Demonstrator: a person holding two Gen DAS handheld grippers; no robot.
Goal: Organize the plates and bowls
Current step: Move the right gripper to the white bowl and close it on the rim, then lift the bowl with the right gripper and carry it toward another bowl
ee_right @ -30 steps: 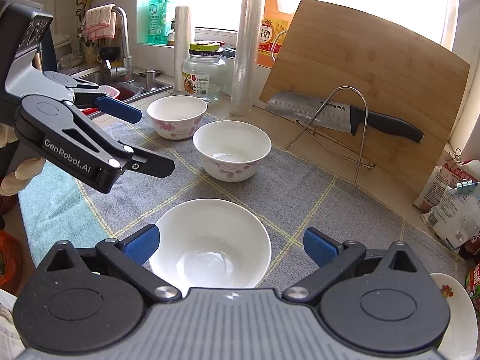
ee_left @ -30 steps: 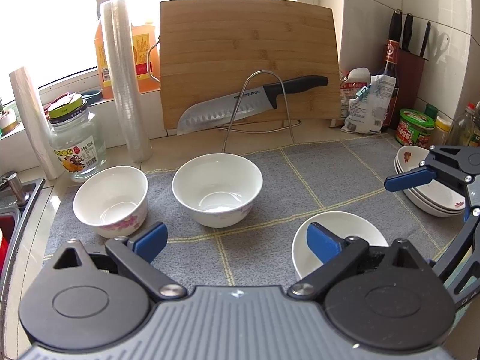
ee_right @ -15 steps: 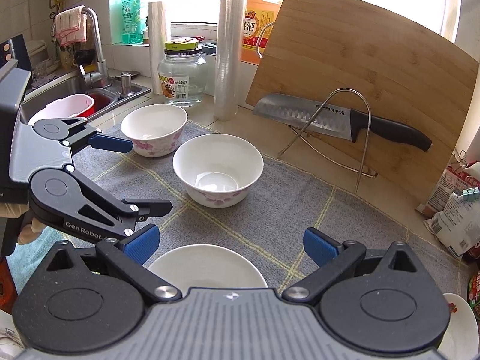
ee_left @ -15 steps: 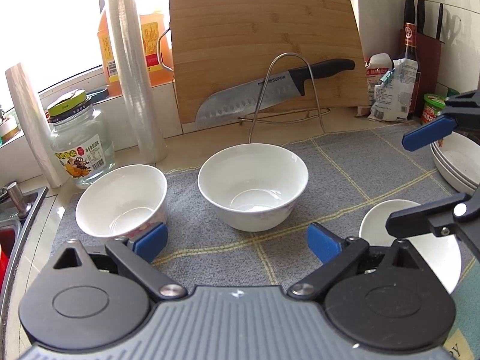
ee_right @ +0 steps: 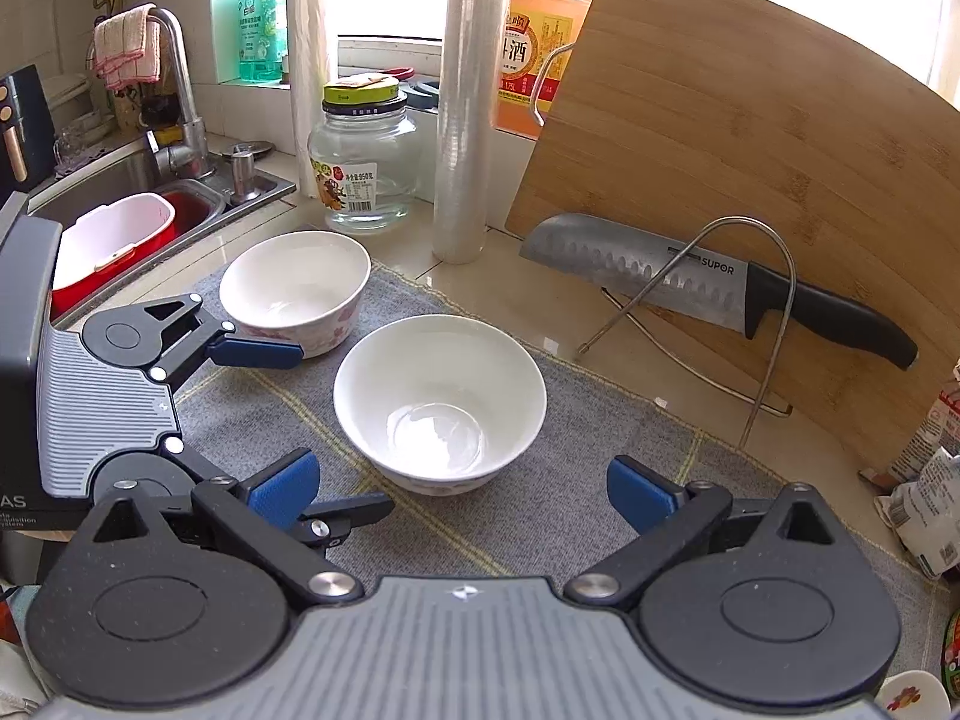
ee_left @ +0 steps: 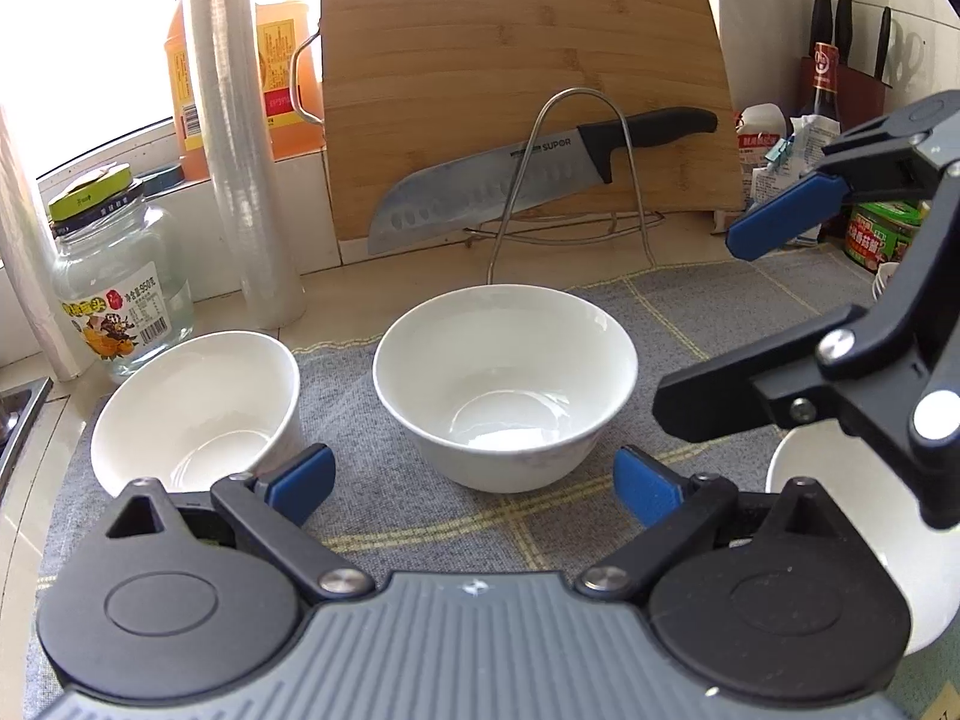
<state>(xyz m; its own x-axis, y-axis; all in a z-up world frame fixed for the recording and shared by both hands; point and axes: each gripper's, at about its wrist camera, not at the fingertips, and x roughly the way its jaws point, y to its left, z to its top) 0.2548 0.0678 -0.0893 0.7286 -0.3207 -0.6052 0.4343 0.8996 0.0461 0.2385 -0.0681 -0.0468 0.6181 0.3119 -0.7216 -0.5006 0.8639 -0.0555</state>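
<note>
Framing the centre bowl between both spread tongs: left gripper and right gripper each gape wide, empty, just short of it. Smaller flowered bowl sits left beside it on the grey mat. Third bowl at mat's right edge. Cutting board and knife stand along the worktop's back edge.

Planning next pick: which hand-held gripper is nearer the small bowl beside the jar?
Left. Left hand-held gripper has one finger beside the small bowl; right hand-held gripper faces the middle bowl.
</note>
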